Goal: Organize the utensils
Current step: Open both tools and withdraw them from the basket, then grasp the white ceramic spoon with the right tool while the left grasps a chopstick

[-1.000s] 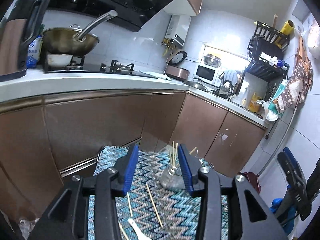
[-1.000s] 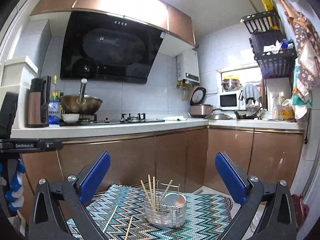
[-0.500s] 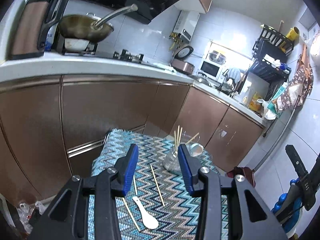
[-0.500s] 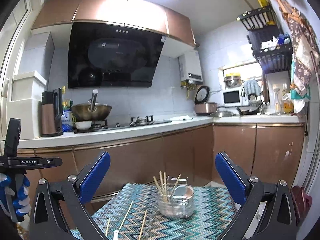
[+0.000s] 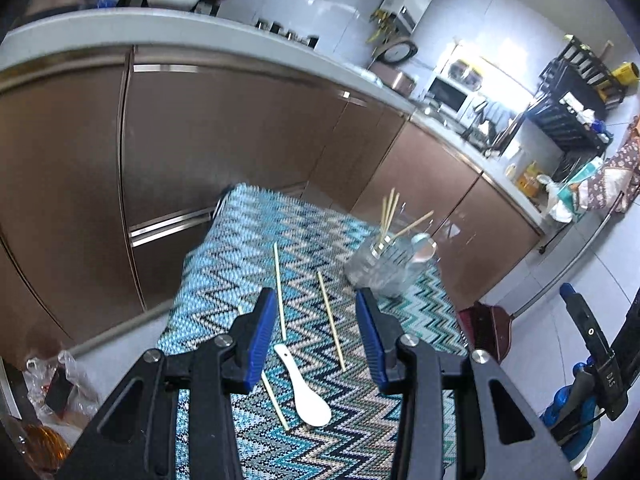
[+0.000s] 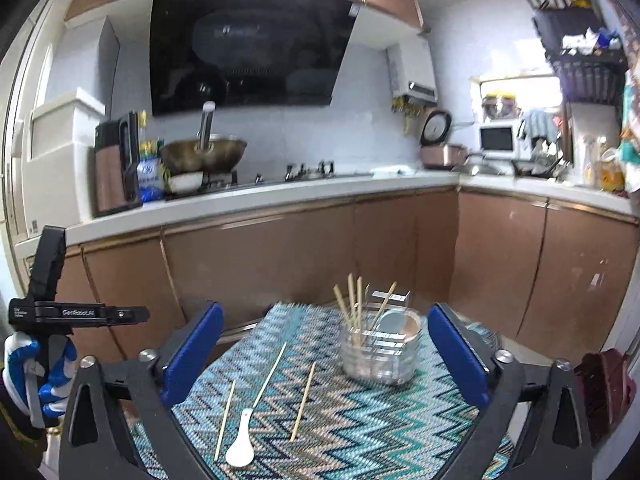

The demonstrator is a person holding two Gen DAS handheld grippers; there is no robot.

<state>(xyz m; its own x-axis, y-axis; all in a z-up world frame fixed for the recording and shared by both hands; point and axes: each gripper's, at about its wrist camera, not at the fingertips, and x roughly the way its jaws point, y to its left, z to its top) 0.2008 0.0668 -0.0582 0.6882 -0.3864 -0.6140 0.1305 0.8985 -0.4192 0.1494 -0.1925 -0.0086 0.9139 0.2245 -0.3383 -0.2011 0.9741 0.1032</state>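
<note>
A white spoon point(image 5: 304, 392) lies on the zigzag-patterned cloth point(image 5: 240, 240), also in the right wrist view point(image 6: 242, 440). Three wooden chopsticks lie loose beside it point(image 5: 330, 320) point(image 6: 303, 400). A clear utensil holder point(image 5: 380, 268) point(image 6: 378, 350) stands at the far side with several chopsticks and a spoon in it. My left gripper point(image 5: 316, 336) is open and empty, above the spoon and chopsticks. My right gripper point(image 6: 326, 354) is open wide and empty, above the cloth in front of the holder.
Brown cabinets point(image 6: 280, 264) with a white counter run behind the cloth-covered table. A wok point(image 6: 202, 154), a kettle point(image 6: 114, 172) and a rice cooker point(image 6: 442, 152) stand on the counter. The other hand-held gripper shows at the left point(image 6: 52, 312).
Both grippers have tilted down and drawn back, so more of the cloth, the spoon and the loose chopsticks show. Both stay open and empty.
</note>
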